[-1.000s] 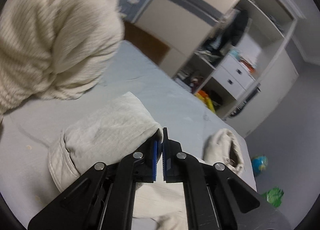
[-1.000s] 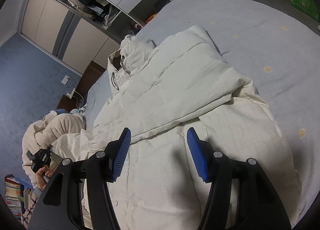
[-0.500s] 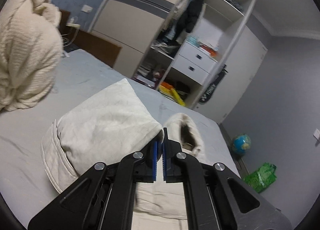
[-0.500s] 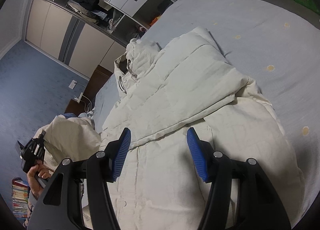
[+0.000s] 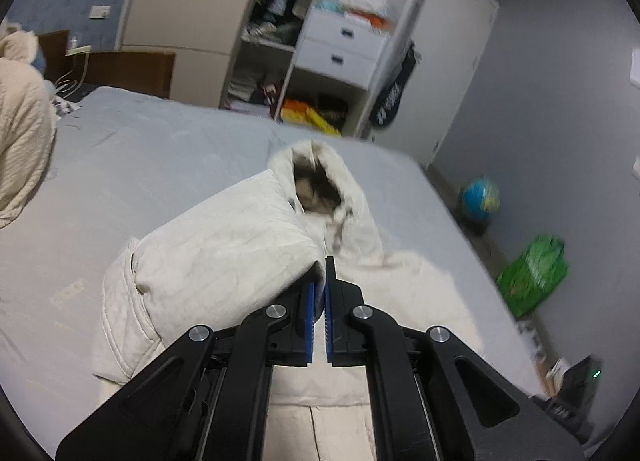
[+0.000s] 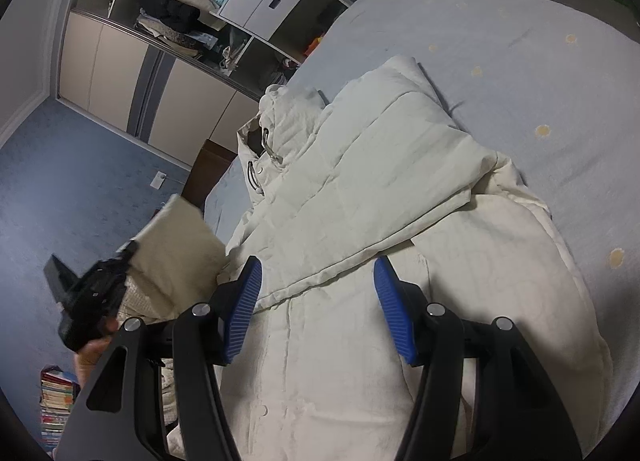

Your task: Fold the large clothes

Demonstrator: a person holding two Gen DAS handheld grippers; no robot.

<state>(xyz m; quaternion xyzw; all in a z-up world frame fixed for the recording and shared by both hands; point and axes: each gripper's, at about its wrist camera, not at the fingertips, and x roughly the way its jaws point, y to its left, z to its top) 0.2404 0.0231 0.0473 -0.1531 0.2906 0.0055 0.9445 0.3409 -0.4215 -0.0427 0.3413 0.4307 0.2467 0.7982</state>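
Observation:
A cream quilted hooded jacket (image 6: 360,197) lies on the grey-blue bed (image 6: 540,61), one sleeve folded across its front. My left gripper (image 5: 320,281) is shut on the other sleeve (image 5: 224,257) and holds it lifted over the jacket body, hood (image 5: 320,181) beyond. In the right wrist view the left gripper (image 6: 92,293) shows at the left with the raised sleeve (image 6: 176,245). My right gripper (image 6: 316,289) is open and empty, hovering just above the jacket's lower front.
An open wardrobe with white drawers (image 5: 340,45) stands past the bed. A cream knitted garment (image 5: 20,133) lies at the bed's left. A globe (image 5: 480,197) and a green bag (image 5: 536,273) are on the floor at right. Books (image 6: 56,401) are stacked beside the bed.
My left gripper has swung right with the sleeve, carrying it up and over toward the jacket's body. The right gripper has stayed nearly still, open.

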